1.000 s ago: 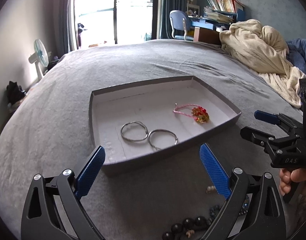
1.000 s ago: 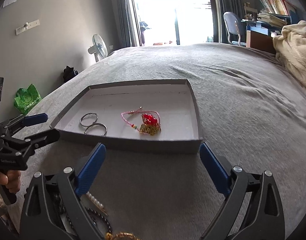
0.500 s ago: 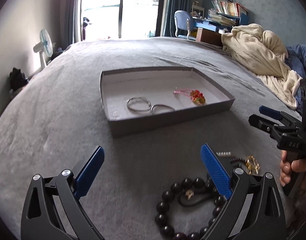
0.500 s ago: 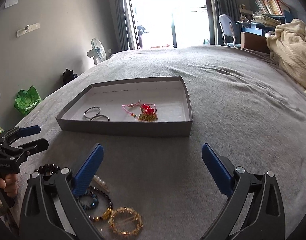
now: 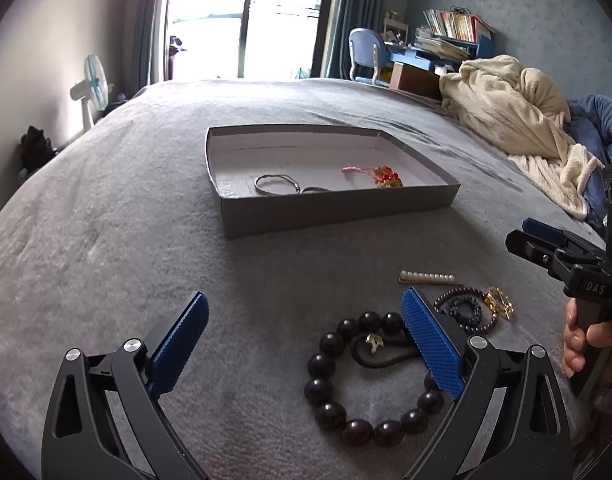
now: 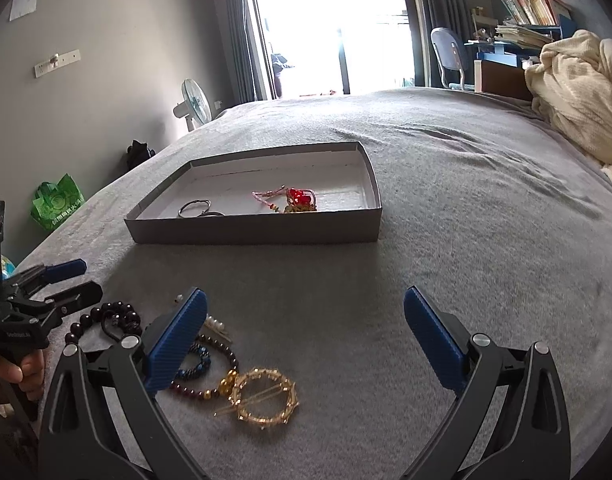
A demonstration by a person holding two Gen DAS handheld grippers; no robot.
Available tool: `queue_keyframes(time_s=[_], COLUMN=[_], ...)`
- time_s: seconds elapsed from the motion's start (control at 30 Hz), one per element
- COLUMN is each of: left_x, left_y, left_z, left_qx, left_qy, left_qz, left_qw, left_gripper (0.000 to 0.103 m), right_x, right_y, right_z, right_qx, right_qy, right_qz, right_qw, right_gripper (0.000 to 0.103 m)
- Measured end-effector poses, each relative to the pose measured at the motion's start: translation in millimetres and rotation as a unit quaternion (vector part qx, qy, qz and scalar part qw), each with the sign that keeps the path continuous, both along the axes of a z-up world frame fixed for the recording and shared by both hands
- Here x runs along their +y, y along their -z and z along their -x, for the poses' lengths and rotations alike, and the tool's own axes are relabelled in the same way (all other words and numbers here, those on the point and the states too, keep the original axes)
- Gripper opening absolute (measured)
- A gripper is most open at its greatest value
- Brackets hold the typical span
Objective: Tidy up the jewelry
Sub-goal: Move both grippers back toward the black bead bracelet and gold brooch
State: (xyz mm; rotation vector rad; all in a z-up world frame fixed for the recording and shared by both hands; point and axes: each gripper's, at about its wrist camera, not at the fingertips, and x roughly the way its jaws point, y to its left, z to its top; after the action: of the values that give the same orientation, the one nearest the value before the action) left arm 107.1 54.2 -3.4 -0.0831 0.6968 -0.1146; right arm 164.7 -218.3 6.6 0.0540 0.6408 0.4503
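A grey cardboard tray point(image 5: 330, 210) point(image 6: 258, 232) lies on the grey bed, holding two silver hoops point(image 5: 274, 183) point(image 6: 195, 208) and a pink and red bracelet point(image 5: 380, 176) point(image 6: 296, 200). Loose jewelry lies on the bed in front of the tray: a dark bead bracelet point(image 5: 338, 408) point(image 6: 106, 314), a pearl clip point(image 5: 426, 277), small bead bracelets point(image 5: 466, 312) point(image 6: 202, 364) and a gold ring-shaped piece point(image 6: 266, 398). My left gripper point(image 5: 304, 340) is open and empty above the dark beads. My right gripper point(image 6: 306, 338) is open and empty above the gold piece.
A cream blanket point(image 5: 514, 116) is heaped at the bed's right side, with blue bedding point(image 5: 602, 120) beyond. A fan point(image 5: 92, 88), a chair point(image 5: 366, 56) and a cluttered desk point(image 5: 438, 48) stand beyond the bed. A green bag point(image 6: 58, 204) lies on the floor at left.
Both grippers have drawn back from the tray and lowered. The loose jewelry in front of the tray has come into full view. Both stay open and empty.
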Motion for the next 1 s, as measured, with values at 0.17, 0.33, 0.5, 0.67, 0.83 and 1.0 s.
queue_keyframes(time_s=[0.17, 0.33, 0.5, 0.67, 0.83, 1.0], left_x=[0.1, -6.0, -15.0, -22.9, -19.2, 1.7], left_y=[0.7, 1.6, 2.9, 5.0, 4.7, 11.5], left_z=[7.9, 14.4, 20.4, 21.8, 23.1, 21.6], left_qx=[-0.007, -0.012, -0.013, -0.006, -0.006, 0.024], left_qy=[-0.005, 0.007, 0.035, 0.051, 0.045, 0.006], left_qz=[0.005, 0.005, 0.002, -0.007, 0.008, 0.039], left_qw=[1.0, 0.9999, 0.9993, 0.9986, 0.9989, 0.999], left_gripper=[0.096, 0.096, 0.096, 0.096, 0.095, 0.077], right_x=[-5.5, -3.1, 4.9, 10.4, 6.2, 5.6], right_y=[2.0, 4.9, 6.1, 7.3, 7.2, 7.1], right_z=[5.1, 12.1, 20.8, 24.7, 25.3, 26.2], right_qx=[0.007, 0.016, 0.018, 0.021, 0.023, 0.027], right_qy=[0.006, 0.002, -0.014, -0.023, -0.019, -0.022], right_qz=[-0.01, -0.005, 0.005, 0.014, 0.005, 0.002], right_qw=[1.0, 1.0, 1.0, 0.999, 1.0, 0.999], right_gripper=[0.097, 0.097, 0.097, 0.097, 0.097, 0.097])
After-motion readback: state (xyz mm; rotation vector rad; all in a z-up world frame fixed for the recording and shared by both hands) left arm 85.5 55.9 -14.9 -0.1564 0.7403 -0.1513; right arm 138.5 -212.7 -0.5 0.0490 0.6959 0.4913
